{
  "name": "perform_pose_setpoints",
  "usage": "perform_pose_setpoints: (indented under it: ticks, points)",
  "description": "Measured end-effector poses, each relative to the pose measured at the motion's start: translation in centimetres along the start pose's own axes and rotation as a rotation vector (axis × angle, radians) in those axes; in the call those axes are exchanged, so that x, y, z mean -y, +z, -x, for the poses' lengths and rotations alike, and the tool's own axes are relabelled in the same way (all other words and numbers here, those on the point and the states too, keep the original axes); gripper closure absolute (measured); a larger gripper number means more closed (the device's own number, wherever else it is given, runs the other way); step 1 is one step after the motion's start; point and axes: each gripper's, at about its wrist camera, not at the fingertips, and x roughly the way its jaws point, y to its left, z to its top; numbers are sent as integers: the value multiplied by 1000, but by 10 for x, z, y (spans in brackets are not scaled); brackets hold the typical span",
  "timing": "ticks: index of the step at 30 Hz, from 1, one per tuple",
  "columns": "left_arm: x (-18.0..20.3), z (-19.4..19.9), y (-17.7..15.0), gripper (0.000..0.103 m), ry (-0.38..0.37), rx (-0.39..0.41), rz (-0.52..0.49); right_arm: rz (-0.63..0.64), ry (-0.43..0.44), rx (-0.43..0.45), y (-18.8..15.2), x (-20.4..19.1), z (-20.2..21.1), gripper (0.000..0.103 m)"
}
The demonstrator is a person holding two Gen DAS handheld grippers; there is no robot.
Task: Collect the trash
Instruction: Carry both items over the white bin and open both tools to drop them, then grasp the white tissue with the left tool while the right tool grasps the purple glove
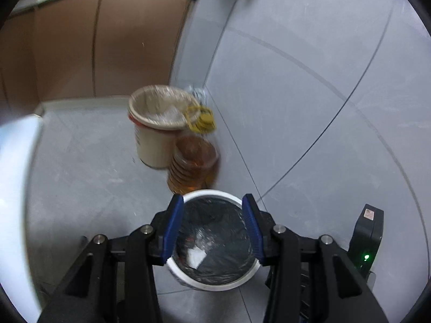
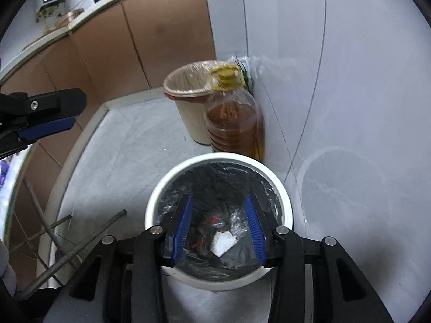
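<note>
Since both tools hang empty over the white bin (image 2: 218,215), I'd guess at least one drop is already done: a crumpled white scrap (image 2: 223,243) sits at the bottom of the black liner, with some reddish bits and clear plastic next to it. Whether more trash is left to collect I can't tell, nothing loose shows on the floor (image 2: 134,145) near the bin.

The right tool (image 2: 218,231) is spread wide right above the bin's mouth, nothing between its blue pads (image 2: 183,226). The left tool (image 1: 212,228) is also spread and empty, hovering above the bin too.

Room around the bin is pretty tight on the far side. An oil jug (image 2: 234,123) with a yellow cap stands just behind the bin, almost touching its rim, and a beige bucket (image 2: 188,99) with a clear liner sits just behind and left of the jug. The tiled wall (image 2: 336,80) runs close along the bin's right side, so that way is blocked. Left of the bin the floor is open up to the brown cabinets (image 2: 129,40) under the counter (image 2: 89,13), though some metal rods (image 2: 89,238) poke in near the bin's near-left. Straight up and back looks like the easiest way out, I'd say.
</note>
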Motion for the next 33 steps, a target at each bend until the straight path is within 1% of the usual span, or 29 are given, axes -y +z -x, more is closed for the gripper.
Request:
perform_pose_setpoints:
  ticks: [3,11,13,15,20,23,28,33]
  points:
    - [-6,41,-4,60,43,57,-12,28,24,45,3,-18,25,56]
    - [-35,150,-21,60,154,168,-6,142,142,176,13,-86,112,55]
    - [-44,174,-27,55,179,194,3,164,160,196,14,-98,129,55]
    - [-55,201,-35,48,203,218,17,188,187,219,13,-115,150,54]
    - [-87,263,-63,45,256,270,59,232,236,241,7,-150,186,53]
    - [-107,291,-79,42,298,293,88,265,271,243,3,-172,205,53]
    - [-148,337,-106,42,371,325,137,328,317,252,0,-213,224,51]
    - [-201,367,-132,42,445,326,203,378,369,236,-4,-251,230,51]
